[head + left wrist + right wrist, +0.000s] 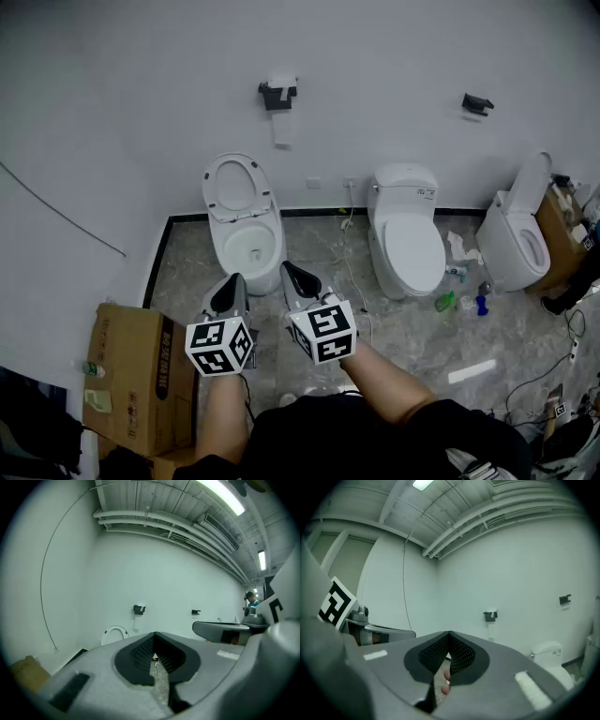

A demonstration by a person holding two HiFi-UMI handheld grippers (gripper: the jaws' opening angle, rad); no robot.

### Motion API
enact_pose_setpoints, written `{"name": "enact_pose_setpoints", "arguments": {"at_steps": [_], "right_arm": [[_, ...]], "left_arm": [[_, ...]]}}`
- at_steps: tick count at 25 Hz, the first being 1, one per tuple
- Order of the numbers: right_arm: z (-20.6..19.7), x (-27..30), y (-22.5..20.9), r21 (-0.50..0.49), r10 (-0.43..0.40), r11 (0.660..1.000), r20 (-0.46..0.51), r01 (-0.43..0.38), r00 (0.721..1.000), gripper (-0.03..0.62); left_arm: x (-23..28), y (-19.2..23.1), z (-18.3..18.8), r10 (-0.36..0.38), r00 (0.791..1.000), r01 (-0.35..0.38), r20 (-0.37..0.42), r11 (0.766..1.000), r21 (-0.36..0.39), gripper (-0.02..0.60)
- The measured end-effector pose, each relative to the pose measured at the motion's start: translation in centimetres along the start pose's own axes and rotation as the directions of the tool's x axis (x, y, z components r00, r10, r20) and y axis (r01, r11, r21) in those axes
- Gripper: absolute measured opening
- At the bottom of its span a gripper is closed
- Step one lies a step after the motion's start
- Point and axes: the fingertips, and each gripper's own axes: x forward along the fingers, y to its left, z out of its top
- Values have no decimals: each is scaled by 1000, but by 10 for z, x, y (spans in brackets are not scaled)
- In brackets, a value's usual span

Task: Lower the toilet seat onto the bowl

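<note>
Toilet seat [234, 185] raised upright, at 12 o'clock, well ahead. Left gripper [232, 286] and right gripper [296, 278] pressed closed, holding nothing.

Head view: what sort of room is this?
Likely a mock-up washroom: the left toilet, middle toilet and right toilet stand unscreened along one wall, with a paper holder above and a cardboard box.

The toilet seat [232, 185] is standing upright against the wall, above the open bowl [223, 248] at the floor's far left edge. The left gripper [234, 281] and right gripper [291, 272] are hovering side by side just before the bowl, touching nothing. A cardboard box [131, 370] is sitting at the near left corner.
</note>
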Motion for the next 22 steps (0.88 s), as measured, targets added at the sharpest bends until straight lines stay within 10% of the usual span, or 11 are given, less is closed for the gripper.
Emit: {"name": "enact_pose_setpoints", "arguments": {"at_steps": [22], "right_arm": [[-22, -36, -54, 61, 53, 997, -28, -51, 998, 8]], "left_arm": [[22, -58, -30, 27, 998, -28, -48, 1000, -12, 9]]}}
